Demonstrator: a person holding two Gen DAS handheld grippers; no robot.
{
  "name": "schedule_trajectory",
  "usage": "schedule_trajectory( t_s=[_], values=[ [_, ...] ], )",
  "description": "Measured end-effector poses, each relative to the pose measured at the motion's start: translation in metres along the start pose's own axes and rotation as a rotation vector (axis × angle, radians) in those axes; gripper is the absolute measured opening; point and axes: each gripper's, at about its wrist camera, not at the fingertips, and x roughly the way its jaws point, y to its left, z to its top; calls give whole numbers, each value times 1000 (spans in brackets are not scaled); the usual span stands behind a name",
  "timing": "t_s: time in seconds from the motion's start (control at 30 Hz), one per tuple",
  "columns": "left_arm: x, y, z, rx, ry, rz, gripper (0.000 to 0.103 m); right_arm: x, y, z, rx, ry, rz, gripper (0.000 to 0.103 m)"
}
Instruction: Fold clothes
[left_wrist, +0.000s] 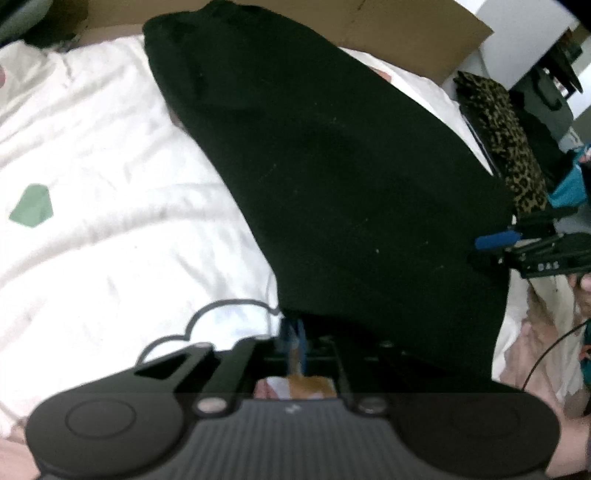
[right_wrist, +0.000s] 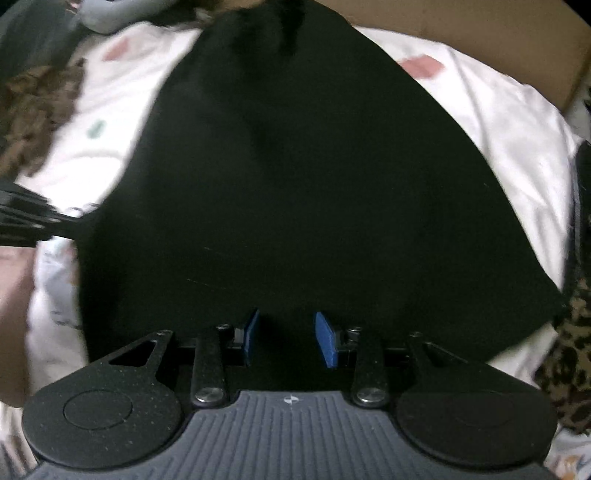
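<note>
Black garment (left_wrist: 332, 177) lies spread over the white quilt (left_wrist: 92, 140). Left gripper (left_wrist: 293, 339), angled steeply down, pinches its near edge between blue pads. Right gripper (right_wrist: 288, 338) tilts down over the cloth, jaws parted, gripping nothing.

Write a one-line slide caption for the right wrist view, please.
Right gripper, blue pads apart, poised at the near edge of a black garment spread on a white bedsheet.
</note>
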Motion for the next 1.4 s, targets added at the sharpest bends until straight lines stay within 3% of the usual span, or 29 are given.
schedule_trajectory(
  t_s=[0.03,0.1,0.47,0.53,0.67,0.77,0.87,1.0,1.07,1.17,1.4],
  values=[
    [0,0,0,-7,-10,-13,27,1,-2,-2,5,1,-2,39],
    [1,-2,1,-6,-27,-20,51,2,0,-3,-7,-4,-5,39],
    [21,-22,-1,80,-88,50,52,7,3,-8,-45,-20,-10,39],
    [22,-25,-1,111,-94,74,50,6,0,-7,-47,-22,-8,39],
    [20,-24,1,147,-83,120,17,5,0,-7,-53,-23,-6,39],
    [16,-15,4,115,-60,107,10,6,0,-8,-58,-26,-5,39],
    [8,-17,0,170,-55,134,9,7,0,-8,-67,-27,-10,39],
    [-4,-10,-8,158,-42,151,6,8,1,-7,-63,-27,-8,39],
    [-8,-6,-12,146,-28,170,1,9,1,-7,-61,-26,-7,39],
    [-19,6,-14,97,-16,123,2,9,2,-6,-60,-27,-10,39],
    [-43,28,-12,44,-78,91,4,9,3,-7,-60,-28,-6,39]
  ],
)
